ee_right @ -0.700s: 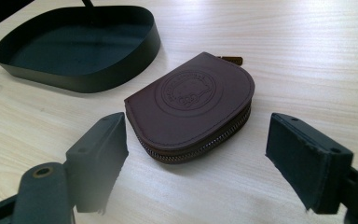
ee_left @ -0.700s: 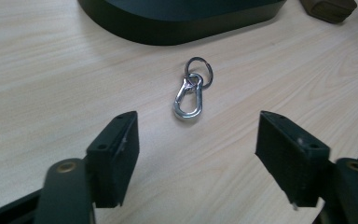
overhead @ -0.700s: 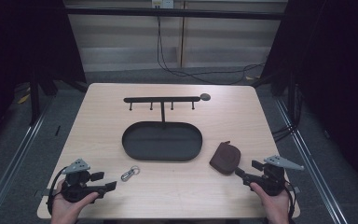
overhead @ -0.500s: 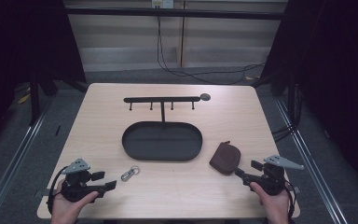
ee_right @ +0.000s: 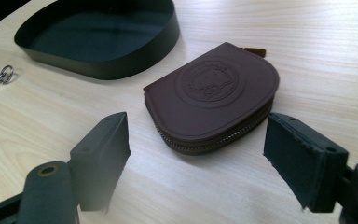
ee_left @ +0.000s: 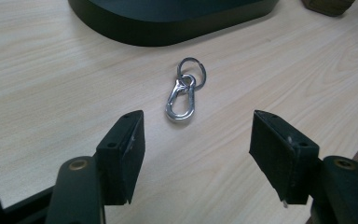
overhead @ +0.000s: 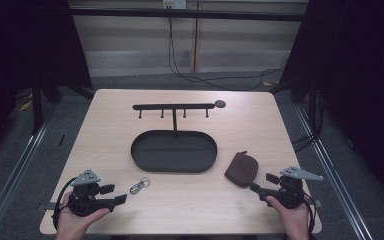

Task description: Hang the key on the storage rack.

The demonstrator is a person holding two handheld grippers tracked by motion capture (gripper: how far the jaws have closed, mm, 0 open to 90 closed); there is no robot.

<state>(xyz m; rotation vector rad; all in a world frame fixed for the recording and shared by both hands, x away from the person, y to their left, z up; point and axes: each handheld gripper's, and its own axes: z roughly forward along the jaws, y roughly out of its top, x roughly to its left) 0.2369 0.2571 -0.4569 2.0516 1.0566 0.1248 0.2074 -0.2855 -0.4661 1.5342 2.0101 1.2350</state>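
On the bench [overhead: 105,150], the left claw [overhead: 122,198] gapes empty just short of the silver key clip [overhead: 139,185]; the right claw [overhead: 254,187], also apart, faces the brown zip pouch [overhead: 242,169] near the black tray [overhead: 145,162].

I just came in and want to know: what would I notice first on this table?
Probably the big black oval tray in the middle of the wooden table. Next, the brown leather zip pouch lying right in front of the open right gripper, and the shiny silver clip with a key ring just ahead of the open left gripper.
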